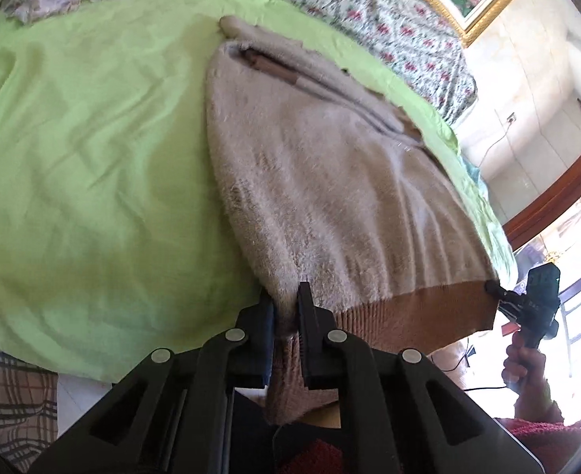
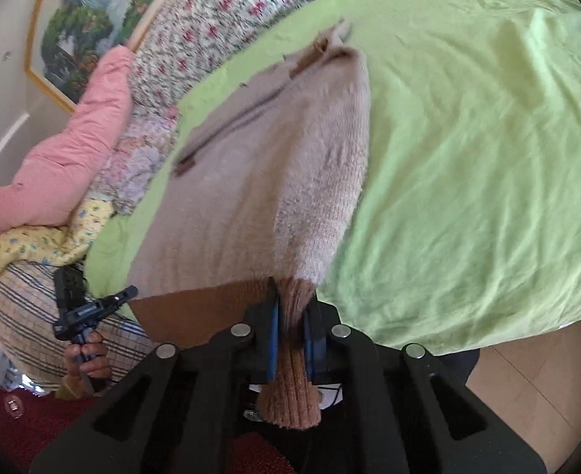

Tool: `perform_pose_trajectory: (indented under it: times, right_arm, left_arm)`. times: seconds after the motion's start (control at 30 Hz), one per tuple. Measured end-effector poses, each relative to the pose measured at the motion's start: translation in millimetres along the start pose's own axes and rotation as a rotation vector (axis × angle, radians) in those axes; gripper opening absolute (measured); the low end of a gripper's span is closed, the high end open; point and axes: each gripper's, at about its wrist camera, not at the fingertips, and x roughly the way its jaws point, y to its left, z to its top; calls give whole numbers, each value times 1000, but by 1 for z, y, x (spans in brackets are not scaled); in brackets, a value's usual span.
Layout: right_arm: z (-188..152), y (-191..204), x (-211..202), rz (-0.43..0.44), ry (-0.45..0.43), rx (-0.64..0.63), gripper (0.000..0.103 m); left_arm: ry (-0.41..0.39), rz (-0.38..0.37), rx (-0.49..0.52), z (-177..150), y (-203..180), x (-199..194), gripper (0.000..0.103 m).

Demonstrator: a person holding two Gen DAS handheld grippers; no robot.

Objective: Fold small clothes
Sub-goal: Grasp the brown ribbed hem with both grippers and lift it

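Fuzzy beige knitted sweater with a brown ribbed hem lies on the green bed sheet. Left hand-held gripper and right hand-held gripper each pinch a hem corner.

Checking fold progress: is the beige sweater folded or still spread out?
Spread. The sweater lies lengthwise on the green sheet; both tongs grip its brown hem corners.

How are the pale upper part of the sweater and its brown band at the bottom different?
The pale part of the sweater is beige and fuzzy; the brown band is darker and ribbed. The pale part is large and lies spread on the green sheet; the band is a narrow strip at the near edge. The left tool and right tool are shut on the sweater's hem corners. Both parts belong to one knitted garment.
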Motion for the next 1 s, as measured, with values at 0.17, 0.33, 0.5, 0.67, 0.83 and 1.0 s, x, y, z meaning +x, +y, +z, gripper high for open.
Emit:
perform_pose_trajectory:
  times: [0.17,0.33,0.5,0.67,0.83,1.0]
  right_arm:
    - [1,-4,16,28,56,9,15]
    - [-3,-10,24,46,73,13,17]
    - [3,-1,6,134,19,-6,12]
    - [26,12,-19,231,-83,-7,11]
    - [63,27,-25,284,-163,-27,11]
    - [112,35,-9,291,-219,-43,11]
  left_arm:
    - [96,-34,-34,-6,6,20,26]
    - [90,-33,30,-9,-3,26,9]
    - [-7,-127,91,-2,-17,0,5]
    - [-139,-217,85,23,-24,-35,5]
    - [-236,-242,97,61,-30,-47,5]
    - [-314,-228,88,107,-30,-37,5]
